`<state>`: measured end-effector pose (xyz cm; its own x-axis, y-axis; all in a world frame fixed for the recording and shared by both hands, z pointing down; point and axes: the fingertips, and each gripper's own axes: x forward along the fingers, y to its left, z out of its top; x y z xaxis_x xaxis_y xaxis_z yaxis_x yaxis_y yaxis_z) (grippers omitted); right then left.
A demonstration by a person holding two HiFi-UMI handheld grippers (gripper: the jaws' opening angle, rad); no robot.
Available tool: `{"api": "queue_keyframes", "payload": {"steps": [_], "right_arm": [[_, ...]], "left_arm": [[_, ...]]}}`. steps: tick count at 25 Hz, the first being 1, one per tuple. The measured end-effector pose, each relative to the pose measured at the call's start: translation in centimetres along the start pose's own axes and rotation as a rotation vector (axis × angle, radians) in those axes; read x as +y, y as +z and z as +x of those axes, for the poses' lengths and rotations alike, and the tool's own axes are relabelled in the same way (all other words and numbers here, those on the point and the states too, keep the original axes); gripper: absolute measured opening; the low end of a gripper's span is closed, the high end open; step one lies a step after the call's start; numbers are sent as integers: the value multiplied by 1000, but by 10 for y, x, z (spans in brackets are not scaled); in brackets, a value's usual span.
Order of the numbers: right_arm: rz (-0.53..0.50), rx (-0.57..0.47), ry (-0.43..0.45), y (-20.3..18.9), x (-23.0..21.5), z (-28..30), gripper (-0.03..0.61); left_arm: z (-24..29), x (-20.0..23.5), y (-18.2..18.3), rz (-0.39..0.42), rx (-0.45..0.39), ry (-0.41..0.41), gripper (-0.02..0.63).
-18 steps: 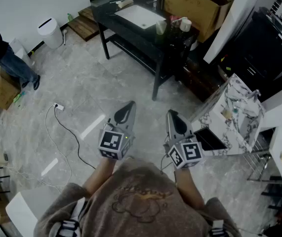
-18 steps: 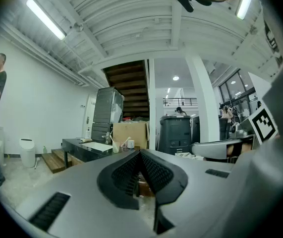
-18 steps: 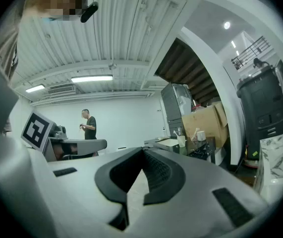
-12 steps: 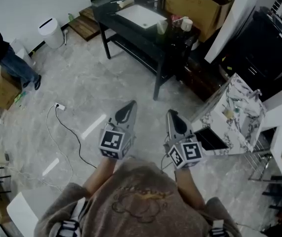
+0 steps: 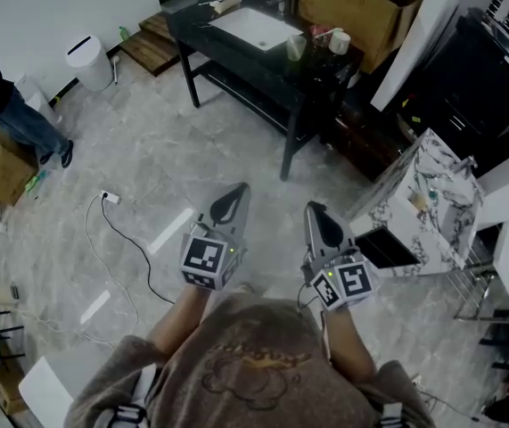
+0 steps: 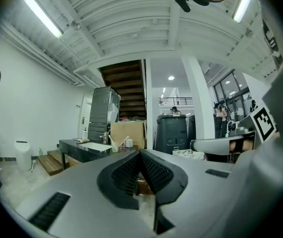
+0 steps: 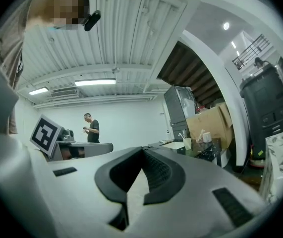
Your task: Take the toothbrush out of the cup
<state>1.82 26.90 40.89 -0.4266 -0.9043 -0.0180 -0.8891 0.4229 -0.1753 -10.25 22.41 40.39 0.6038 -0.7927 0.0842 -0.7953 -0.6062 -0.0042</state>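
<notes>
A pale cup with a toothbrush standing in it sits on the near right corner of the black table, far ahead of me. The same cup shows small in the left gripper view, and again as a cup with the toothbrush in the right gripper view. My left gripper and right gripper hang side by side above the floor, close to my body and well short of the table. Both are shut with nothing between the jaws.
A white basin and a second white cup are on the table, with a cardboard box behind. A marble-topped cabinet stands at the right. A cable lies on the floor at the left, near a white bin and a standing person.
Both grippers keep nearly the same pose. The view has shifted a little, so the table sits slightly higher in the picture and the right gripper slightly lower.
</notes>
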Motion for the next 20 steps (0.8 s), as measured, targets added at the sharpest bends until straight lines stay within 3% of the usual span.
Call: {"api": "queue_keyframes", "payload": {"steps": [10, 20], "right_arm": [[-50, -1, -51, -9, 21, 19, 0], [-66, -27, -70, -8, 1, 62, 0]], "left_arm": [[-11, 25, -5, -2, -16, -50, 2], [28, 50, -7, -4, -34, -72, 2]]}}
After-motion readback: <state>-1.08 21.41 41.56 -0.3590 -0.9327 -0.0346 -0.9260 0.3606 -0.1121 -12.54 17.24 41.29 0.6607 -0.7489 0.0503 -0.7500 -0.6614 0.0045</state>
